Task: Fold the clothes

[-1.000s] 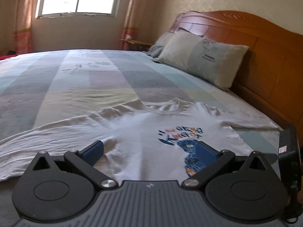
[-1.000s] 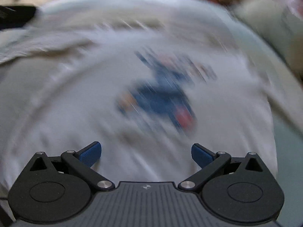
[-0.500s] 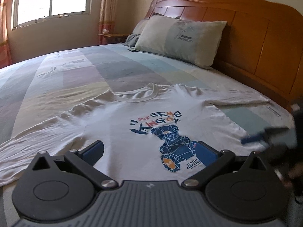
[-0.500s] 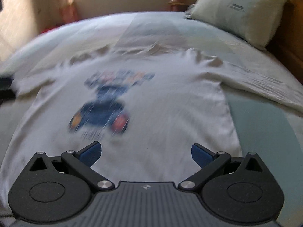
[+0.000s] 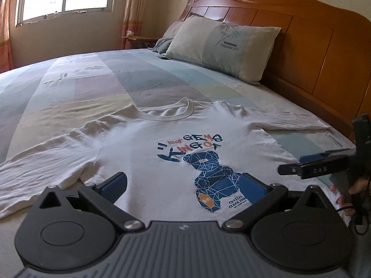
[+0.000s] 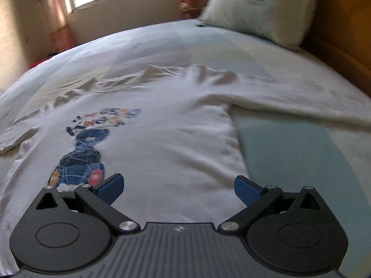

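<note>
One white long-sleeved T-shirt (image 5: 143, 148) lies face up and spread flat on the bed (image 5: 97, 85), sleeves out to both sides, collar toward the far side. Its print reads "bear GEMS KING OF" above a blue geometric bear (image 5: 213, 180); the pillow (image 5: 222, 46) says "DREAMCITY". The left hand-held gripper (image 5: 183, 187) and right hand-held gripper (image 6: 178, 187) both hover over the hem, jaws spread wide, empty.

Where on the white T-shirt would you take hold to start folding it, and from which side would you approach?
Probably the hem corners of the white T-shirt, approached from the bottom edge: it lies flat, print up, collar away, and the open left gripper and right gripper hover nearest the hem.
</note>
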Demonstrator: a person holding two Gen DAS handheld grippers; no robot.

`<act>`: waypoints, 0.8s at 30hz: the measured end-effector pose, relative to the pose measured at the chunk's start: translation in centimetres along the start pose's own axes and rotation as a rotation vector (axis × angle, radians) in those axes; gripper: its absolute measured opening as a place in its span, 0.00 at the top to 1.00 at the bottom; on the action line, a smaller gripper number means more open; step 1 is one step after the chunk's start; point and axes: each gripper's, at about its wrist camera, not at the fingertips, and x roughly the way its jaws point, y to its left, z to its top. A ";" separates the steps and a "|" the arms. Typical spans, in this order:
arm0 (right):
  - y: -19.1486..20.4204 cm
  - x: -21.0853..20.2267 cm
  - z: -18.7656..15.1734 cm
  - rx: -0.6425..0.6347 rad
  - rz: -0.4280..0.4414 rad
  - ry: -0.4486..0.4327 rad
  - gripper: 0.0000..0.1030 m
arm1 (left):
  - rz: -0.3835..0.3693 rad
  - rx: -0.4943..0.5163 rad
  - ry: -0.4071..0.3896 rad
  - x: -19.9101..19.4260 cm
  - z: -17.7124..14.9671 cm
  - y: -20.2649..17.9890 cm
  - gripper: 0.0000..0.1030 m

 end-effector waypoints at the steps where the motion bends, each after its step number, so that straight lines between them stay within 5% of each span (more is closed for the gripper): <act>1: 0.5 0.6 0.4 -0.017 0.009 0.000 0.00 | 0.004 0.004 0.003 0.1 0.0 0.0 0.01; 4: 1.1 3.5 1.1 -0.032 0.037 0.061 0.00 | 0.007 0.010 0.012 0.5 -0.1 0.0 0.01; 8: 0.3 4.9 2.0 -0.063 -0.082 0.033 0.00 | -0.001 0.002 0.027 1.1 -0.3 0.3 0.01; 12: 0.0 1.6 2.2 0.007 -0.060 0.024 0.00 | 0.004 0.001 0.031 1.2 -0.3 0.2 0.01; 16: 1.9 -1.9 -0.7 -0.074 0.022 0.035 0.00 | 0.006 0.008 0.030 1.1 -0.3 -0.2 0.01; 21: 2.7 -2.6 -5.6 -0.100 -0.004 0.125 0.00 | 0.008 0.037 0.028 0.9 -0.4 -1.1 0.01; 24: 2.4 -3.8 -7.4 -0.096 -0.026 0.092 0.00 | -0.006 0.057 0.020 0.7 -0.3 -1.9 0.01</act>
